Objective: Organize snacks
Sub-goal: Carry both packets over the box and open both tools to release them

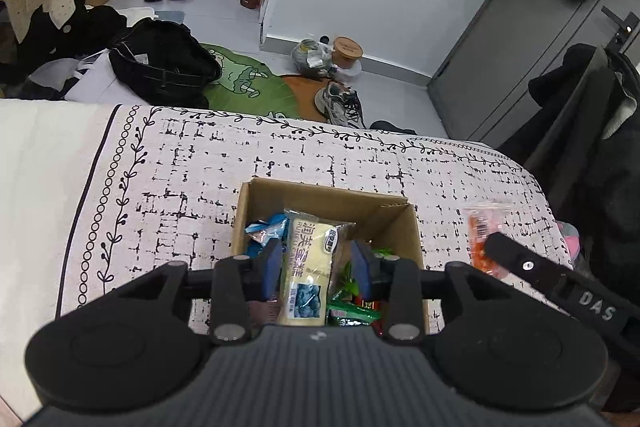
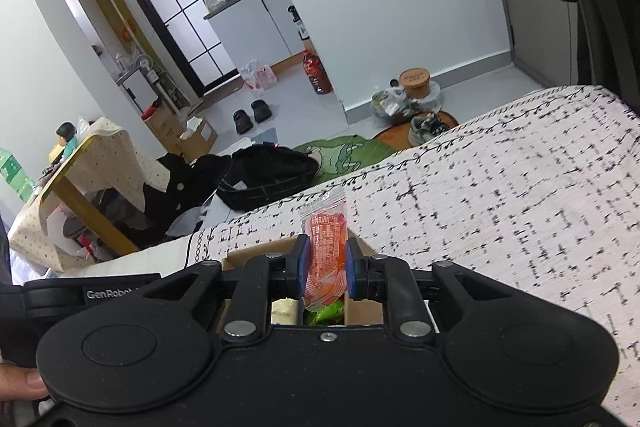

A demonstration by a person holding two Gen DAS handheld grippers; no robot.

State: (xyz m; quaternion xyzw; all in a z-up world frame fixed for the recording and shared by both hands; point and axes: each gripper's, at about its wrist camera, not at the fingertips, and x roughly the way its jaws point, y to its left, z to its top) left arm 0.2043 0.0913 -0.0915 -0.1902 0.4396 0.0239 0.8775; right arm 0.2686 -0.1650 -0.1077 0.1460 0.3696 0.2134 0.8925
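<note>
A cardboard box (image 1: 384, 207) stands on the patterned tablecloth and holds several snack packets, blue and green among them. My left gripper (image 1: 316, 261) is over the box, and a pale yellow cake packet (image 1: 310, 259) sits between its blue pads; the pads stand a little off its sides. My right gripper (image 2: 326, 269) is shut on an orange snack packet (image 2: 326, 251) and holds it above the box's edge (image 2: 256, 253). The orange packet (image 1: 486, 227) and the right gripper's finger (image 1: 524, 265) also show at the right of the left wrist view.
The tablecloth (image 1: 180, 167) covers the table, whose far edge drops to a floor with a black bag (image 1: 164, 61), a green mat (image 1: 244, 83), sneakers (image 1: 340, 101) and jars. Dark coats (image 1: 592, 131) hang at the right. A draped table (image 2: 92, 163) stands at the left.
</note>
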